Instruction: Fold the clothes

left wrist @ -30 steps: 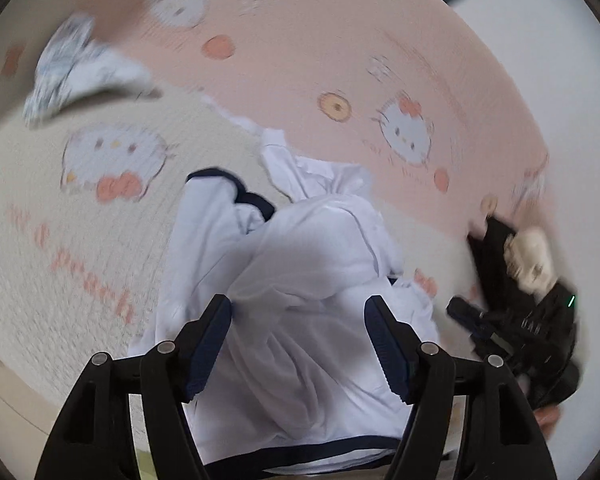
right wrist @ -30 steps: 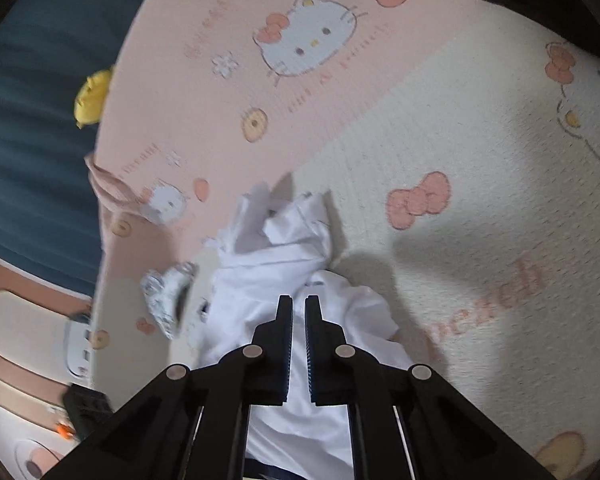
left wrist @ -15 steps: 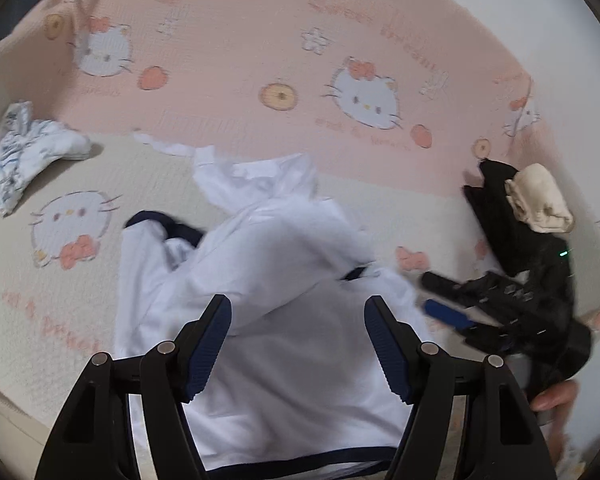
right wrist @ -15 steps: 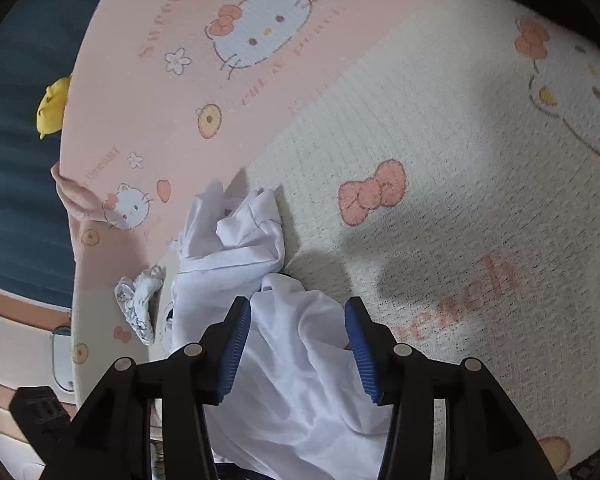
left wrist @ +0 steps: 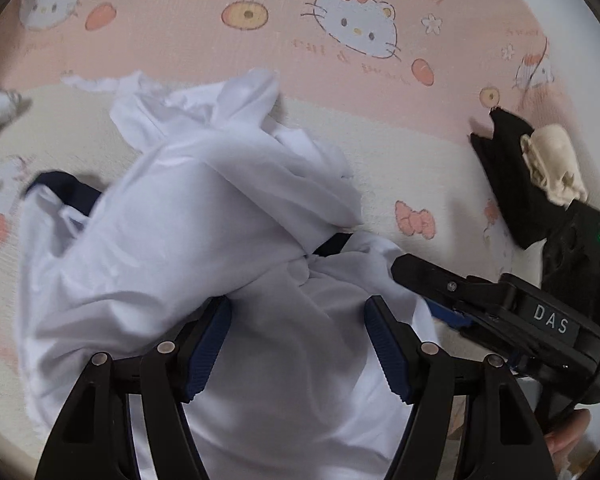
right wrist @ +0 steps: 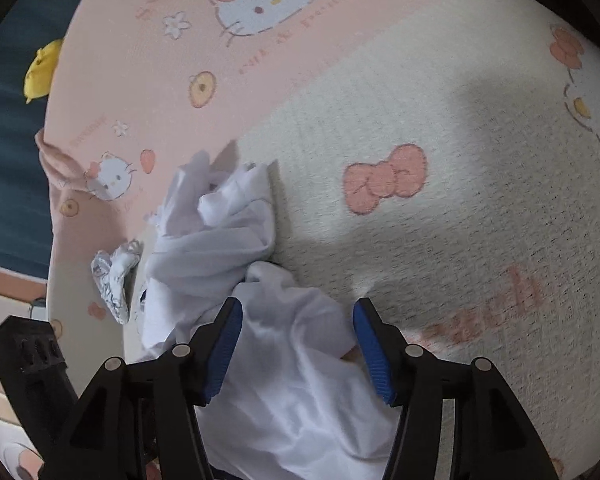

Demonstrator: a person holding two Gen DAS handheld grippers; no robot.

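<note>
Released a second ago, the right gripper (right wrist: 298, 346) now gapes over the crumpled white shirt (left wrist: 204, 240) on the cartoon-print mat (right wrist: 440, 100). Left gripper (left wrist: 298, 346) hovers with jaws equally spread; cloth lies directly beneath both, bunched, trailing away ahead.

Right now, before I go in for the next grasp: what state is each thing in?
White garment: crumpled, unfolded, on the mat.
Left gripper: open over the garment.
Right gripper: open over the garment.
Small patterned cloth: bunched up.
Black cloth: heaped, cream item on top.
</note>
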